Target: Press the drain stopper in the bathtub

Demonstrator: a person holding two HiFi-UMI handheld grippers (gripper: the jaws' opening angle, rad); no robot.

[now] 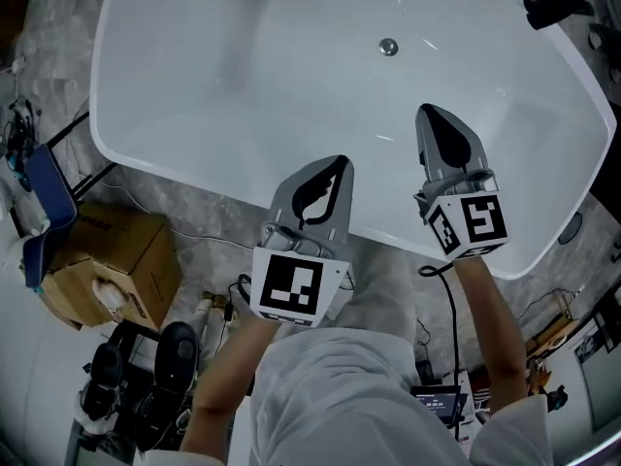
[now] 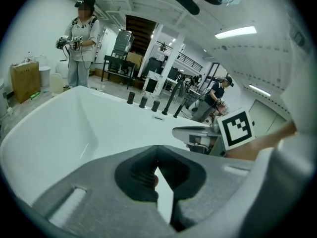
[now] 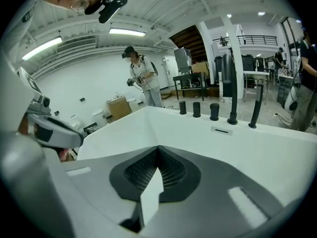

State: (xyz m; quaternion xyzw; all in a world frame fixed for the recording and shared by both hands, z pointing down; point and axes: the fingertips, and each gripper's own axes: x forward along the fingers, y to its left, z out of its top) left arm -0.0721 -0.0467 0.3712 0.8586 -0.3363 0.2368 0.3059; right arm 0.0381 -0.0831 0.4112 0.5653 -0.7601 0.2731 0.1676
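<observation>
Both pinched, left gripper [image 1: 332, 166], right gripper [image 1: 434, 116], pointing across bathtub [image 1: 194, 66]

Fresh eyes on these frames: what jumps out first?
A big white bathtub fills the head view, its small round drain stopper alone on the floor near the far end. The left gripper and right gripper, both jaws together and empty, hover over the near rim, well short of the stopper.
</observation>
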